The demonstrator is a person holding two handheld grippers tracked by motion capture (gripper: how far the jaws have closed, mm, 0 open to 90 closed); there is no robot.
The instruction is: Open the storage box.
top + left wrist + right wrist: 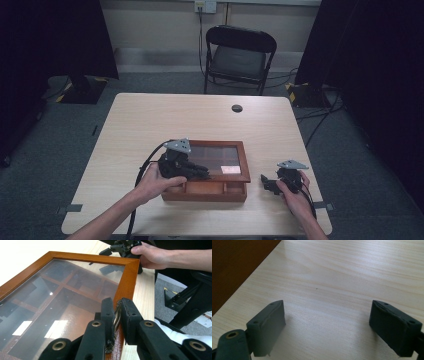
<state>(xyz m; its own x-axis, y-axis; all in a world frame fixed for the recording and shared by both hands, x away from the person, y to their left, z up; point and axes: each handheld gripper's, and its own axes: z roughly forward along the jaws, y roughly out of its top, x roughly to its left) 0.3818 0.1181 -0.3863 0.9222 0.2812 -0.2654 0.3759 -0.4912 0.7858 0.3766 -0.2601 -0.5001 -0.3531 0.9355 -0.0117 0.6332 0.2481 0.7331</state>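
Observation:
A brown wooden box (pixel 205 193) with a glass-paned lid (pixel 243 160) sits at the table's near middle. The lid is lifted a little at its front, and open compartments show below it. My left gripper (pixel 202 173) reaches over the lid's front edge. In the left gripper view, the left gripper (pixel 117 303) is shut on a small brass pull (pixel 116 315) fixed to the lid's frame (pixel 128 275). My right gripper (pixel 265 182) rests low on the table right of the box. In its own view the right gripper (pixel 327 315) is open over bare tabletop (pixel 342 272), with the box's side (pixel 234 265) at the left.
A black folding chair (pixel 239 55) stands beyond the table's far edge. A round cable hole (pixel 237 108) lies near that edge. A pale card (pixel 230 170) shows under the glass. Dark curtains flank both sides of the room.

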